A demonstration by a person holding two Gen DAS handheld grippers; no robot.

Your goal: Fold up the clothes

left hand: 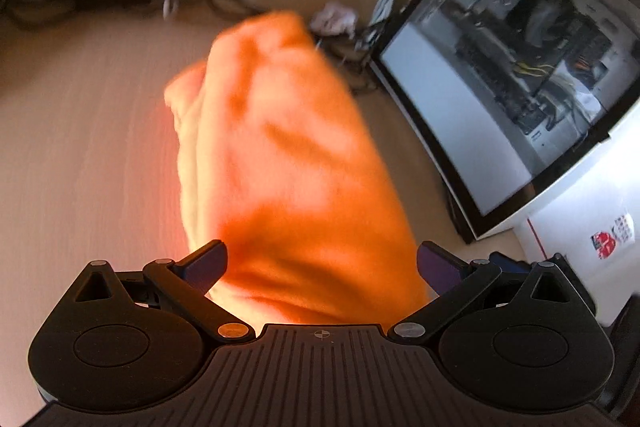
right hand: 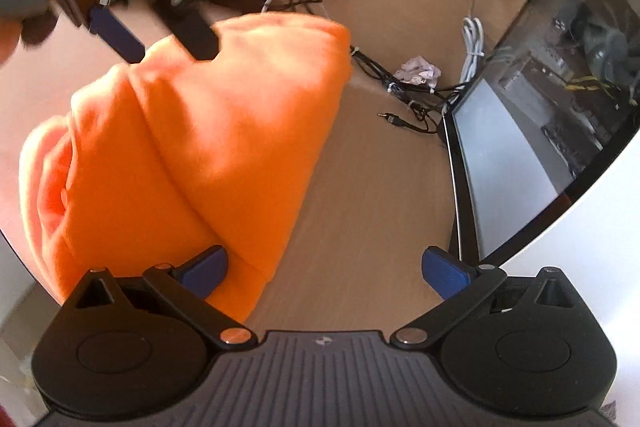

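Item: orange garment [right hand: 192, 147], soft fleece-like cloth, already doubled into a thick bundle with several layers showing at its left edge. Location: lying on the wooden worktop [right hand: 380, 207], left of centre in the right wrist view and dead ahead in the left wrist view, where it is blurred.

Left tool [left hand: 322, 267]: jaws spread wide, the bundle's near end lying between the two blue pads [left hand: 208, 263] without being pinched. In the right wrist view this same tool appears at upper left, its pads hanging at the far top edge of the cloth; actual contact cannot be told through the blur.

Right tool [right hand: 324, 269]: jaws wide, holding nothing. Its left pad overlaps the bundle's near corner; its right pad stands over bare worktop.

Surroundings: glass-sided computer case [right hand: 560, 87] to the right, well apart from the cloth; tangle of black cables [right hand: 400, 83], a white cable [right hand: 472, 39] and a crumpled tissue [right hand: 418, 69] beyond the bundle's far end.

Step in hand, by judgement: late in the fold, both tools loose around a nearly finished bundle, either freeing it or lining up a last fold.

Next move calls for: settling on one edge, closing squarely on all layers together so none slips, and keeping the cloth clear of the cables.
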